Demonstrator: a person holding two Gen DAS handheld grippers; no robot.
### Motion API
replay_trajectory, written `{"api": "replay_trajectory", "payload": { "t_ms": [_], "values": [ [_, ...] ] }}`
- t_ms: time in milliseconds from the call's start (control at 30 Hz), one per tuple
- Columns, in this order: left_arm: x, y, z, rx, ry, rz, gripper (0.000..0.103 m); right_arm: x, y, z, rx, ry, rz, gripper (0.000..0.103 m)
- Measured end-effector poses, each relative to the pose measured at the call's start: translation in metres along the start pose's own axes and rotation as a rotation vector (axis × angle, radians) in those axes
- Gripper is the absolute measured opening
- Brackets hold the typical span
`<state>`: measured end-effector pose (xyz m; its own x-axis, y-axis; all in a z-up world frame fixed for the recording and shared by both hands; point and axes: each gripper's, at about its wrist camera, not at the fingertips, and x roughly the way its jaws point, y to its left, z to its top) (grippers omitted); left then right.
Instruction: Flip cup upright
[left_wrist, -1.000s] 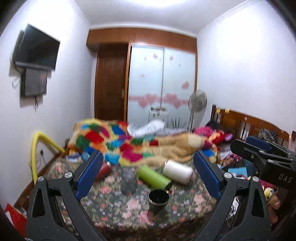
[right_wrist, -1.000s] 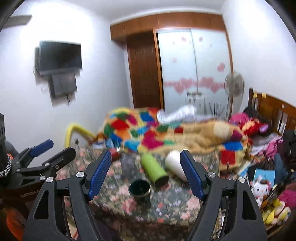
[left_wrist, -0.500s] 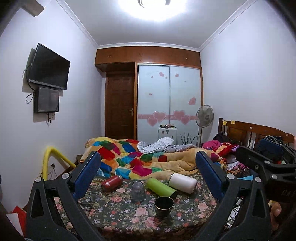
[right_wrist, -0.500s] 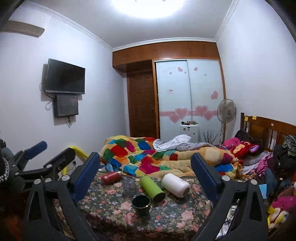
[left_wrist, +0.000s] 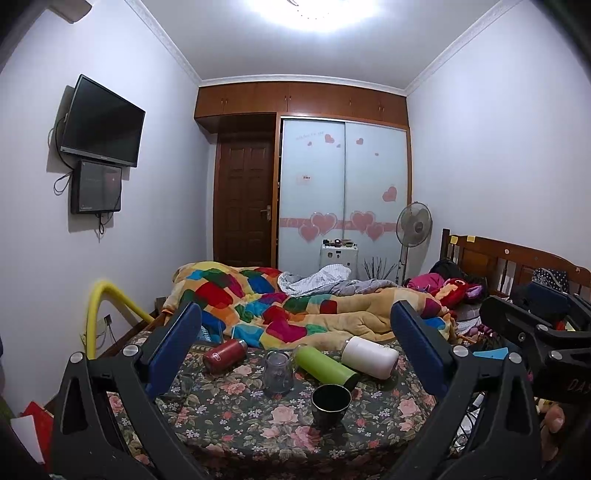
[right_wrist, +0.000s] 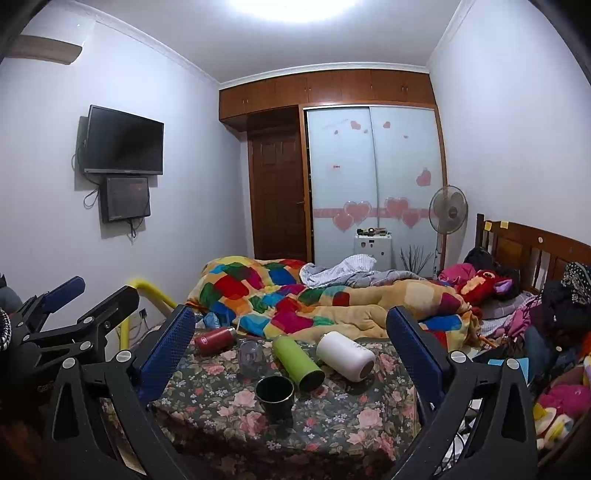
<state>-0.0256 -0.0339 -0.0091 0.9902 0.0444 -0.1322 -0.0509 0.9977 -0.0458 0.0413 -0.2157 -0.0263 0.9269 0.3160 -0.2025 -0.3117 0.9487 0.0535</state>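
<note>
left gripper (left_wrist: 295, 354): spread wide, holding nothing.
red flask (left_wrist: 224, 355): lying, far left.
glass cup (left_wrist: 277, 376): looks inverted mid-table (blurry); your squeeze may slip.
green bottle (left_wrist: 325, 366): alongside, may roll.
right gripper (right_wrist: 290, 352): wide apart, empty.

Pale walls (left_wrist: 480, 177) are enclosing a small bedroom, and a ceiling light (left_wrist: 321, 11) is glaring overhead. A TV (left_wrist: 101, 122) is hanging on the left wall with a smaller screen (left_wrist: 96, 187) sitting just below it. A dark wooden door (left_wrist: 243, 199) is standing shut at the far end, beside sliding wardrobe doors (left_wrist: 343, 192) that are carrying pink heart stickers; wooden cupboards (left_wrist: 301, 99) are running above both. A fan (left_wrist: 413, 227) is standing near the wooden headboard (left_wrist: 506, 262). A patchwork quilt (left_wrist: 258, 299) is lying rumpled on the bed.
</note>
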Motion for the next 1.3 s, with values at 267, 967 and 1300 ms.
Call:
{"api": "replay_trajectory", "payload": {
  "t_ms": [267, 967, 1300],
  "values": [
    [0.004, 0.0005, -0.0014, -0.003, 0.008, -0.001, 0.103, 0.0003, 0.0031, 0.0001, -0.009, 0.01, 0.003, 0.103],
    [0.0083, 0.0014, -0.0096, -0.029, 0.026, 0.0, 0.103, 0.0004, 0.0053, 0.003, -0.01, 0.009, 0.004, 0.103],
    [0.0082, 0.003, -0.0082, -0.034, 0.029, 0.001, 0.103, 0.0003, 0.0056, 0.0038, -0.01, 0.007, 0.005, 0.103]
  ]
}}
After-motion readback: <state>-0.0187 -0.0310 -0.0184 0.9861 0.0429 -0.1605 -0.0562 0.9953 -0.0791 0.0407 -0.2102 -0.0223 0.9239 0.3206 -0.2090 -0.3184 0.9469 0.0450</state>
